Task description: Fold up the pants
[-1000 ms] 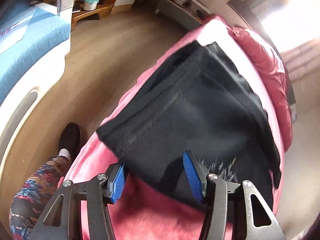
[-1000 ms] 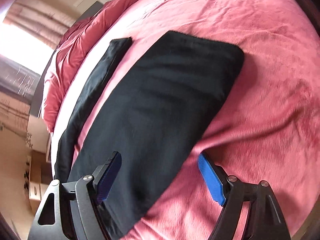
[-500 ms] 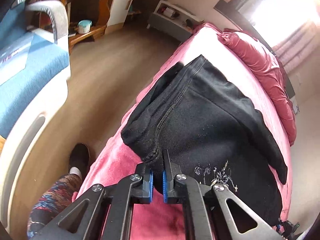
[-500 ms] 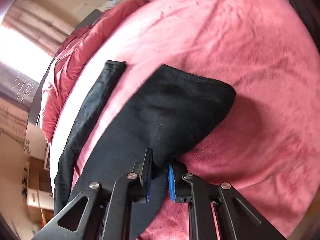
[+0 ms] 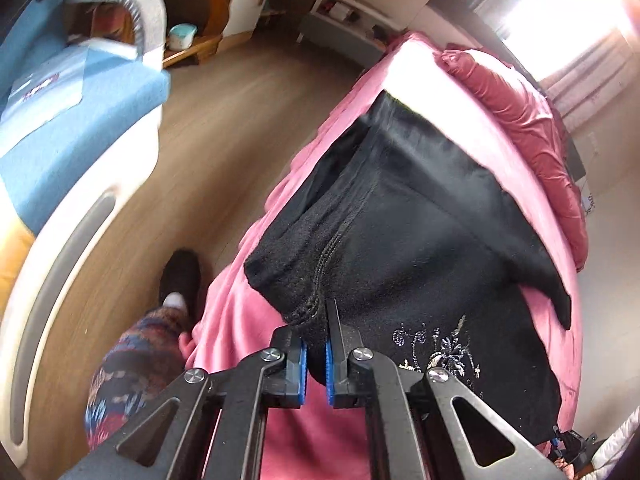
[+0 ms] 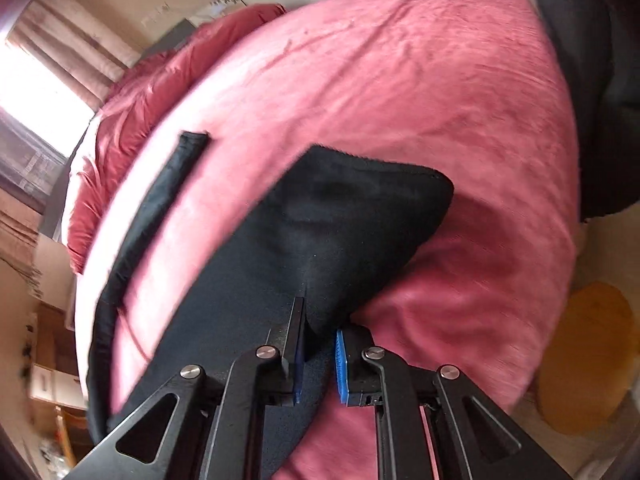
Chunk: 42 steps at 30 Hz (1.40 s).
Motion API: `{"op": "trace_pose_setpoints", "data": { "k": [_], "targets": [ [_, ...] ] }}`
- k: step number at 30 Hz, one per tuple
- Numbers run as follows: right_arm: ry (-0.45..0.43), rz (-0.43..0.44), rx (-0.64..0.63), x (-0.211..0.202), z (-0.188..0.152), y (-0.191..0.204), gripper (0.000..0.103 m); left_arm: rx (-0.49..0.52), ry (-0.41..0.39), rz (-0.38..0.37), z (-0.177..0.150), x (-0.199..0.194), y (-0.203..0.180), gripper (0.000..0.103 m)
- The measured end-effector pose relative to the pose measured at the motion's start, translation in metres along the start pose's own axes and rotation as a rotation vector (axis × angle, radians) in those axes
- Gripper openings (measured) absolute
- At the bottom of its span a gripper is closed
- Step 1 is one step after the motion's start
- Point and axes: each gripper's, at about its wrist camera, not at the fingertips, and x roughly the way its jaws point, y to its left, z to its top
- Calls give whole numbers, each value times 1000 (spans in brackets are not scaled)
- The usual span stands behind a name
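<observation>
— Item one, the pants (image 5: 420, 240)?
— Black, spread on the pink bed (image 6: 400, 80); long axis ran from the bed's near edge toward the red pillows (image 5: 520, 112), one narrow leg (image 6: 160, 200) lying apart.
— Left gripper (image 5: 315, 354)?
— Fingers nearly together, pinching a seamed corner, lifted.
— Right gripper (image 6: 320, 344)?
— Fingers close together, clamped on a raised fold of the same cloth.

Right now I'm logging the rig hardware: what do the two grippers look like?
Both match: left hand-held gripper and right hand-held gripper have matte black metal linkages with triangular cut-outs, silver pivot bolts, and ribbed blue fingertip pads. No cables or markings visible.
</observation>
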Motion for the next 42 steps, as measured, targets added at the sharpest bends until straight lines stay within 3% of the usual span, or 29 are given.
{"op": "trace_pose_setpoints", "data": {
  "k": [5, 6, 8, 9, 13, 16, 19, 22, 27, 37, 40, 42],
  "targets": [
    [11, -53, -29, 3, -5, 0, 15, 19, 66, 65, -8, 17, 3, 13],
    [5, -64, -33, 1, -4, 2, 25, 22, 66, 88, -6, 16, 1, 22],
    [-19, -98, -56, -6, -3, 7, 58, 41, 36, 124, -4, 9, -1, 24],
    [-41, -113, -71, -12, -4, 10, 61, 41, 21, 137, -1, 4, 0, 25],
    [-125, -164, -156, -34, -10, 26, 62, 17, -65, 164, 12, -23, 2, 26],
    [-134, -128, -233, -39, -24, 55, 62, -5, -123, 148, 24, -36, 2, 26],
    [-88, -72, -327, -29, -45, 91, 62, -28, -103, 83, 46, -27, -3, 26],
    [23, 38, -412, -9, -73, 135, 62, -32, -71, 19, 61, -8, -20, 27],
    [152, 114, -532, 21, -115, 191, 62, -7, -10, 12, 100, 36, -52, 30],
    [217, 161, -784, 39, -176, 263, 67, 63, 22, 17, 173, 90, -98, 31],
    [232, 160, -823, 43, -186, 274, 68, 17, 59, -8, 194, 112, -100, 31],
    [232, 153, -849, 44, -194, 277, 70, -69, 77, -43, 209, 126, -95, 31]
  ]
}}
